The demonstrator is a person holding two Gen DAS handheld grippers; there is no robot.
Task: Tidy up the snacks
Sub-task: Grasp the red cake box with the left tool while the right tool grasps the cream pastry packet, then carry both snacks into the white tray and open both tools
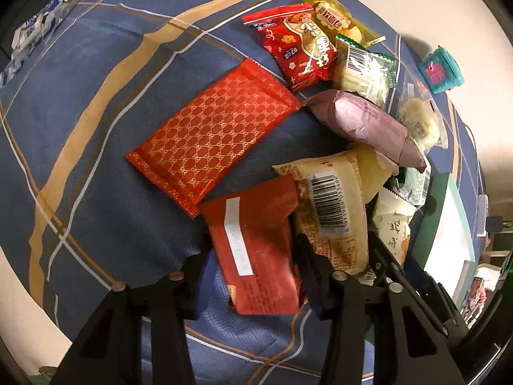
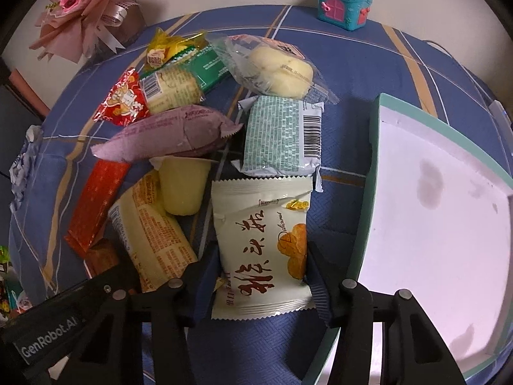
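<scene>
Snacks piled on a blue plaid cloth [image 1: 96, 128], box [image 2: 433, 192] just beside the heap. Left gripper [image 1: 256, 276] closed on a plain red pack [image 1: 259, 250] — long axis runs along the fingers, far end pointing into the pile, near a patterned red pack [image 1: 211, 141]. Right gripper [image 2: 256, 282] clamps a cream pack [image 2: 259, 243], long axis also along the fingers, its far edge overlapping a teal wrapper [image 2: 279, 134]. Box is empty, white inside, its green rim beside the right finger. Bare cloth left of the patterned pack — open room there.
</scene>
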